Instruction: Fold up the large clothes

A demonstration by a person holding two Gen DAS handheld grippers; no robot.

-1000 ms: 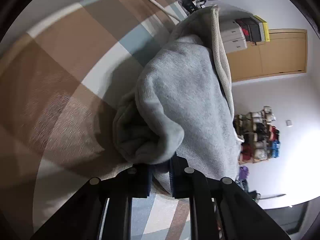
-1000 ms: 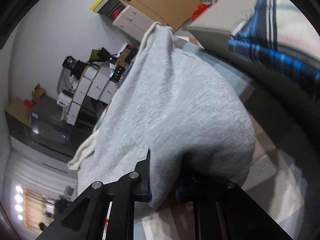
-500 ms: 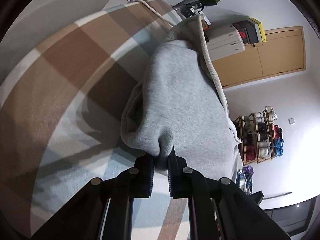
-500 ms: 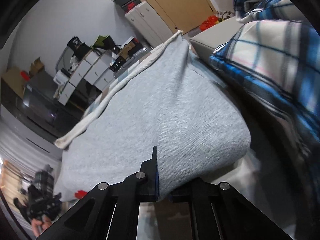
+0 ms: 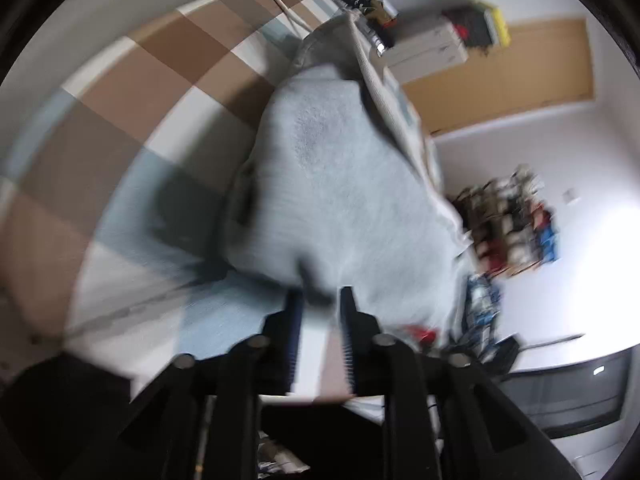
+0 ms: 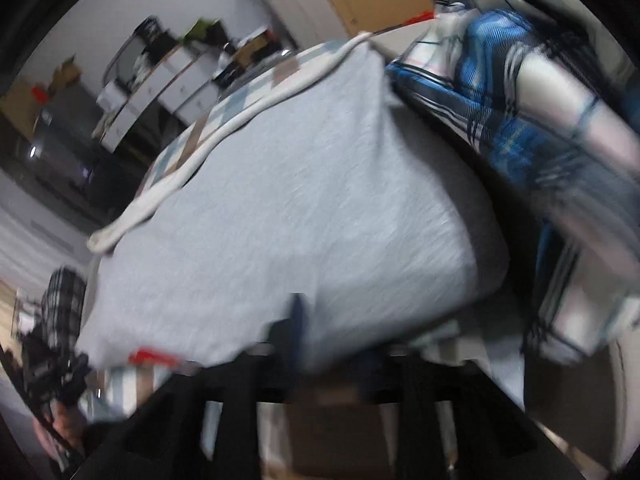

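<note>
Between the parted fingers of the left gripper [image 5: 320, 300], only checked bedcover [image 5: 160, 92]; grey sweatshirt [image 5: 340, 184] folded just ahead, edge at the tips, apparently ungripped. At the right gripper [image 6: 316, 320], one finger against the sweatshirt's near edge, jaw state unreadable through blur. Beside it, blue plaid fabric [image 6: 520, 120].

Both fisheye views sit low and very close behind their own fingers, looking forward along them. The left wrist view faces the grey sweatshirt [image 5: 344, 184] at frame centre, over a checkered bedspread [image 5: 132, 92]. The right wrist view shares that sweatshirt [image 6: 304, 200], filling its centre, motion-blurred.
</note>
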